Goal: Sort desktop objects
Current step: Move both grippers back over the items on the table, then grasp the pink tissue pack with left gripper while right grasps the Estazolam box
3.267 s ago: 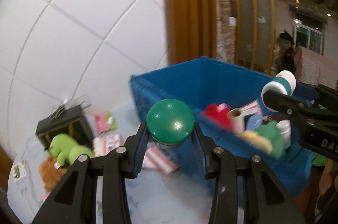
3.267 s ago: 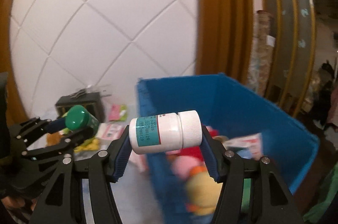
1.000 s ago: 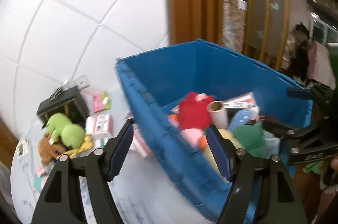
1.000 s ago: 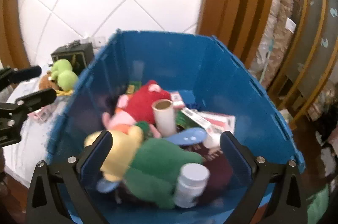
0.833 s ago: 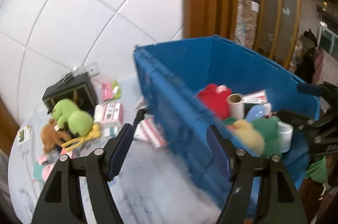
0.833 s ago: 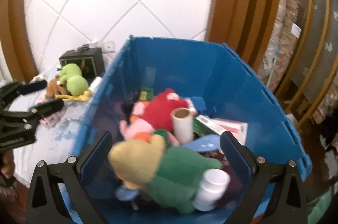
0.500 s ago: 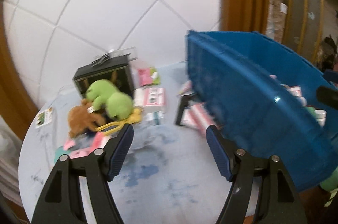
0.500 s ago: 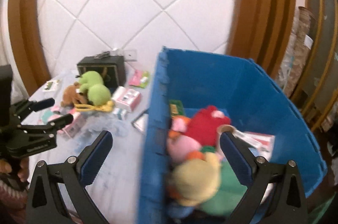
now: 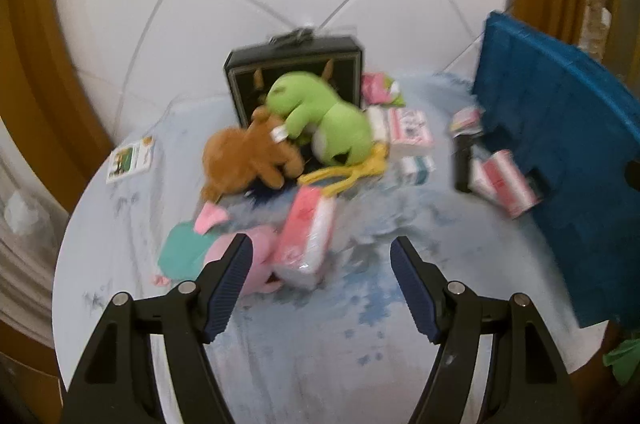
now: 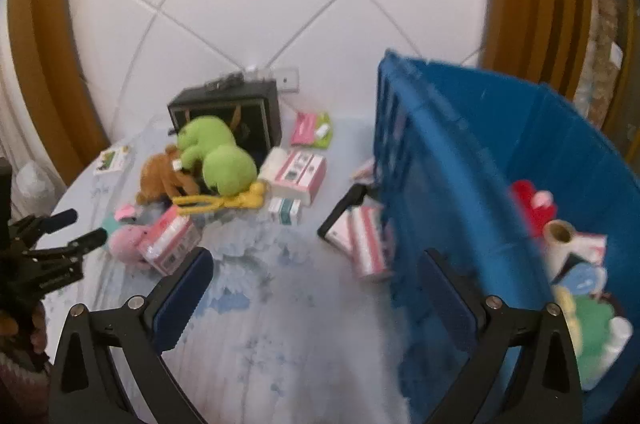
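My left gripper (image 9: 320,282) & right gripper (image 10: 316,294) were both spread wide w/ nothing in them. Toys lay on the table (image 9: 320,364): green frog (image 9: 320,120) by the brown bear (image 9: 248,156). Blue bin (image 10: 480,160) sat on the right.

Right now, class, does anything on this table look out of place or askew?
Yes. A pink-and-white packet and a black flat thing lie tilted, wedged against the outside wall of the blue bin. The green plush sprawls over the brown plush, in an untidy heap before the black box.
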